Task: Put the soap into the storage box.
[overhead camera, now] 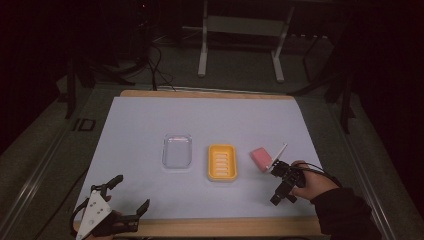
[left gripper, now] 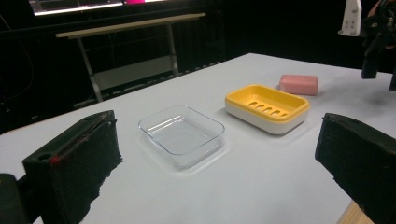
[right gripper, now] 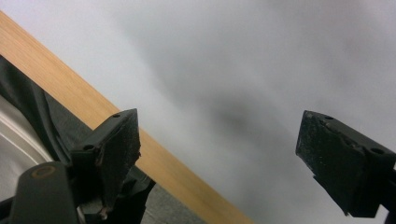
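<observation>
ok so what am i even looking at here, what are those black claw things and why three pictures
A person holds a two-jaw hand tool in each hand. The high view looks down on the white table: left gripper near the front edge, right gripper beside a pink soap bar. The other two pictures come from cameras riding on the grippers, looking along their black jaws. On the table lie a clear plastic lid, a yellow soap dish and the soap. Both grippers stand open; nothing is held.
</observation>
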Action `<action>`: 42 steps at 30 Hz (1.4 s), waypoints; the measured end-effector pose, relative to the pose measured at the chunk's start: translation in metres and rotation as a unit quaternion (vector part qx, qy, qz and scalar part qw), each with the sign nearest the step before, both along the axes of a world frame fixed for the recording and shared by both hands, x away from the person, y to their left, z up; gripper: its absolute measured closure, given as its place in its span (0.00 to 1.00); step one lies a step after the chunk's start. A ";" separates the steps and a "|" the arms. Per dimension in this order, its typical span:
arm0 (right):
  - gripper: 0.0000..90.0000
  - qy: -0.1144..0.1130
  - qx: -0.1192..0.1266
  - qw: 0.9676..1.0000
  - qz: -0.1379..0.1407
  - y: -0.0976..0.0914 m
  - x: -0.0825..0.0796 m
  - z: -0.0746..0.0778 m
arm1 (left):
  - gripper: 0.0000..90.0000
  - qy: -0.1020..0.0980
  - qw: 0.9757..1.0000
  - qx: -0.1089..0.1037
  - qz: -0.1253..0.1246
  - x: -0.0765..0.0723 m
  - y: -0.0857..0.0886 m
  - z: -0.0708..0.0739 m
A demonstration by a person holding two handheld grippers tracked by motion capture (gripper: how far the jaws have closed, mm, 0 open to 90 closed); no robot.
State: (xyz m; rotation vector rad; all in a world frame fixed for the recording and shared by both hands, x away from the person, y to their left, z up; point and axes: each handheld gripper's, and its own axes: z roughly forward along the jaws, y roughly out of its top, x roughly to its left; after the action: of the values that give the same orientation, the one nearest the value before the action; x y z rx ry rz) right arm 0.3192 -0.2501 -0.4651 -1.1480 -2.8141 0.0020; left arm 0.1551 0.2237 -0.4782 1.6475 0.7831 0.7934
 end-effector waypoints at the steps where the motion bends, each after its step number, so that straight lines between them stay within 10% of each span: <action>1: 0.15 -0.005 0.002 1.000 0.008 0.003 0.001 0.000 | 0.00 0.000 1.000 0.000 0.000 0.000 0.000 0.000; 19: 0.15 -0.064 0.012 0.998 0.006 0.022 0.031 0.013 | 0.00 0.001 1.000 -0.002 -0.002 0.000 0.000 0.000; 33: 0.18 -0.157 0.071 0.984 -0.046 0.029 0.067 0.022 | 0.00 0.002 1.000 0.000 -0.006 0.000 0.000 0.000; 42: 0.20 -0.172 0.085 0.979 -0.073 0.024 0.081 0.011 | 0.00 0.002 1.000 0.002 -0.008 0.001 -0.001 -0.001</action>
State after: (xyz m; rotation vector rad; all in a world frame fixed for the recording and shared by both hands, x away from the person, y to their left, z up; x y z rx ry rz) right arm 0.4004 -0.2264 -0.4539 -1.4300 -2.9299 -0.4851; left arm 0.1557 0.2228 -0.4790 1.6576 0.7707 0.7821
